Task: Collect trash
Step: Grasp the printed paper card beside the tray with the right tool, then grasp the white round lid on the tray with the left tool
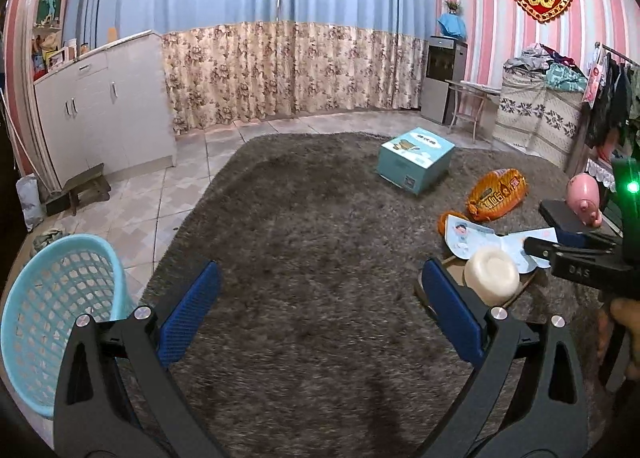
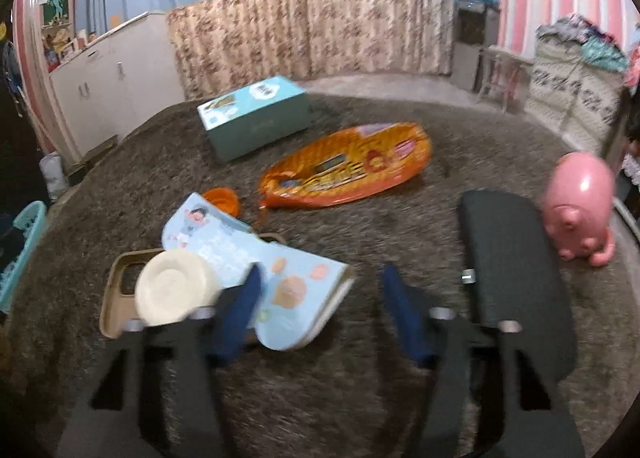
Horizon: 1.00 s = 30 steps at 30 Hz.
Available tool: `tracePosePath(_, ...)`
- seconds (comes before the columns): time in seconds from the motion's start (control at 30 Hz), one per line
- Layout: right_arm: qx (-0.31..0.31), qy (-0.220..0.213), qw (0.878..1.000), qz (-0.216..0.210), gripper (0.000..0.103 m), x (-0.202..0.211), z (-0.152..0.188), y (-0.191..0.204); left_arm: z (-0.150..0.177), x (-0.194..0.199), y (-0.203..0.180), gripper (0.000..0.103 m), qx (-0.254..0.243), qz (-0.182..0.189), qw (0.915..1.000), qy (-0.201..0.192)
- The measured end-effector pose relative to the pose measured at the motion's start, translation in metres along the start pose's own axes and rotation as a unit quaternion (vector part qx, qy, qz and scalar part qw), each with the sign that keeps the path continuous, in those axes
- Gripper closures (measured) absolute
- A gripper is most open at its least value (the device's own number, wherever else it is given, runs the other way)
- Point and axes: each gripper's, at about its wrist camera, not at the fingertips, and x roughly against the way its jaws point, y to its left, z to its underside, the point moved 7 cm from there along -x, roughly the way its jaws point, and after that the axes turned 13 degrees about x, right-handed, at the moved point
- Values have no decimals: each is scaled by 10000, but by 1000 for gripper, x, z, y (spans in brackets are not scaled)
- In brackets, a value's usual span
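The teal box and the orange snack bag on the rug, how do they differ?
The teal box is a rigid, squared carton; the orange snack bag is soft, crinkled and shiny. The box stands taller; the bag lies flat and long. The box sits farther back. Both rest on the brown rug.

left wrist view looks forward and down over the brown rug [image 1: 304, 218] toward the curtains [image 1: 280, 70], basket [image 1: 52, 298] at left. right wrist view sits nearer the litter. both share the teal box [image 2: 256, 114] and orange bag [image 2: 348, 162].
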Motion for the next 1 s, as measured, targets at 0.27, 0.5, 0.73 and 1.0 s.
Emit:
tracePosePath(0.27, -205, -540, 9977, -368, 89, 22, -12, -1, 3, -5, -23, 6, -63, 165, 9997, 160)
tracePosePath(0.5, -531, -1066, 9927, 199, 93, 63, -8, -50, 11, -11, -64, 6, -96, 475, 9983, 330)
tracePosePath(0.73, -902, -1069, 9890, 470, 93, 85, 17, -98, 26, -37, -112, 6, -231, 585, 9964, 566)
tracePosePath(1.0, -1205, -1105, 9856, 432, 93, 87, 37, -115, 50, -66, -146, 6, -345, 556, 9915, 1122)
